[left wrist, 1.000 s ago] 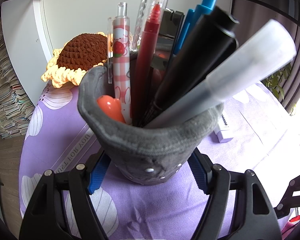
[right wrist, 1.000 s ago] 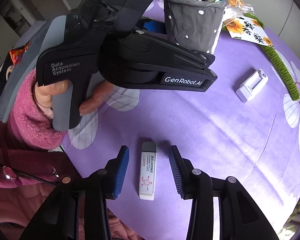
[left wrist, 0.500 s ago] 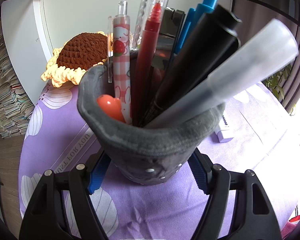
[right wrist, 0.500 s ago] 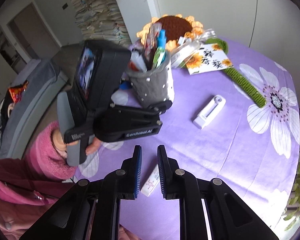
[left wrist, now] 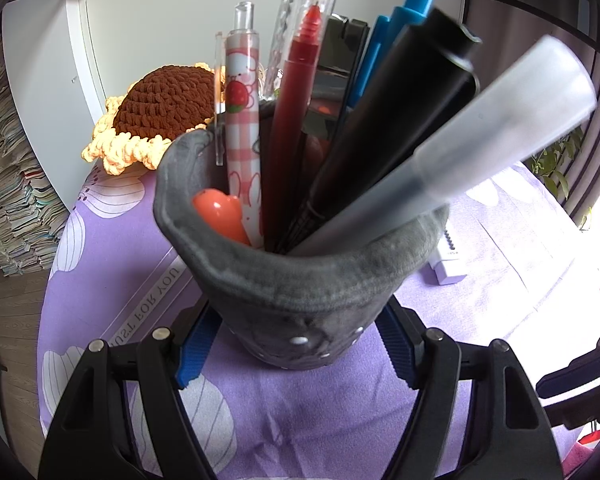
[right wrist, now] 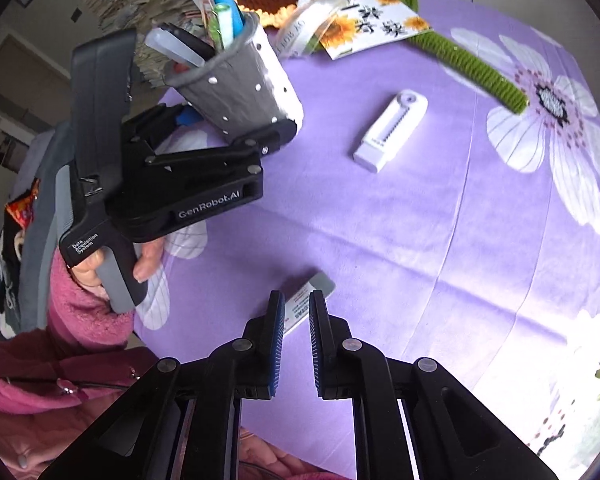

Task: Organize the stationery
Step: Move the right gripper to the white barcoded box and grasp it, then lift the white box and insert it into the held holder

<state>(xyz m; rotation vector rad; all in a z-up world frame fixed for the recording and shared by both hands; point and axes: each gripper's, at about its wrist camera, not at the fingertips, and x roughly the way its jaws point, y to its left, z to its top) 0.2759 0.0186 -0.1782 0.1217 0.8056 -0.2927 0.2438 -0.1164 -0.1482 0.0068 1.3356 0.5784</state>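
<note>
With the left tongs (left wrist: 296, 354) clamped on the grey pen holder (right wrist: 240, 92) on the table (right wrist: 420, 220), we carry the eraser (right wrist: 306, 304) pinched in the right tongs (right wrist: 296, 312) above its mouth.

The pen holder (left wrist: 300, 280) hides the pens' (left wrist: 380, 140) lower ends.

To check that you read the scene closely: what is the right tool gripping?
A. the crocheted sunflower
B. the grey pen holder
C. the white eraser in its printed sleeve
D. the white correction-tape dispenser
C: the right tool pinches the eraser between its pads, while the dispenser lies apart on the cloth.
</note>
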